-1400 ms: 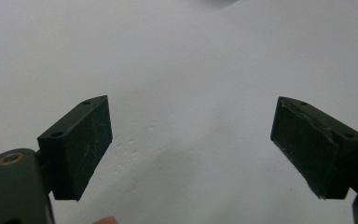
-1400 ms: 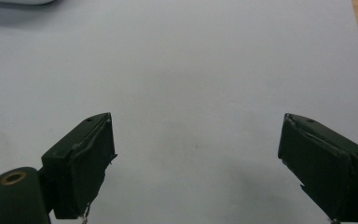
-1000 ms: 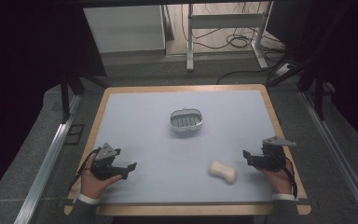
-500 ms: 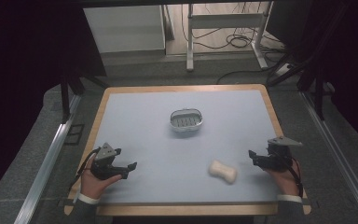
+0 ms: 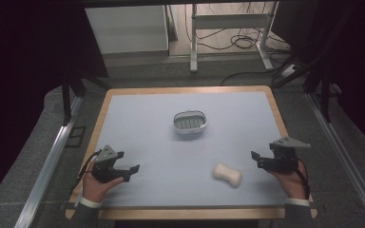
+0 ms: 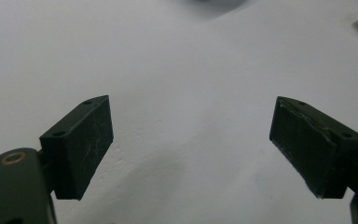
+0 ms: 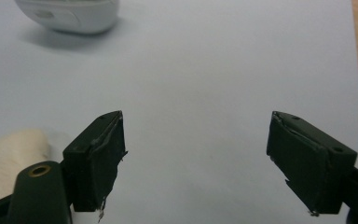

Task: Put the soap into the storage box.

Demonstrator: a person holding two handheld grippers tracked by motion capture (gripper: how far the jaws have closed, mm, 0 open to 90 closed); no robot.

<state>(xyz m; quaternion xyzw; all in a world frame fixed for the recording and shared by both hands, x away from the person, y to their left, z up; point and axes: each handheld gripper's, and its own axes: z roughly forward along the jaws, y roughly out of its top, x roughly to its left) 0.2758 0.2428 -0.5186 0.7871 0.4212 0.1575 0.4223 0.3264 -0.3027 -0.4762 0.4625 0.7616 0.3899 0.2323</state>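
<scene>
A cream, bone-shaped soap bar [image 5: 227,175] lies on the pale blue table top [image 5: 152,123] near the front right. A white oval soap dish [image 5: 189,122] with a slotted grey insert stands at the middle of the table. My right gripper [image 5: 258,159] is open just right of the soap, apart from it, with nothing between its jaws. In the right gripper view [image 7: 195,158] the soap [image 7: 10,158] shows at the lower left and the dish [image 7: 70,15] at the top left. My left gripper [image 5: 132,171] rests open at the front left; in the left gripper view [image 6: 190,144] its jaws hold nothing.
The table has a wooden rim [image 5: 275,109]. Metal rails [image 5: 47,166] run along both sides of it. Behind the table stand a white cabinet [image 5: 126,28] and a metal frame [image 5: 228,33] with cables on the floor.
My right gripper has drifted a little to the right, away from the soap. The left gripper, the soap and the dish have not moved.
</scene>
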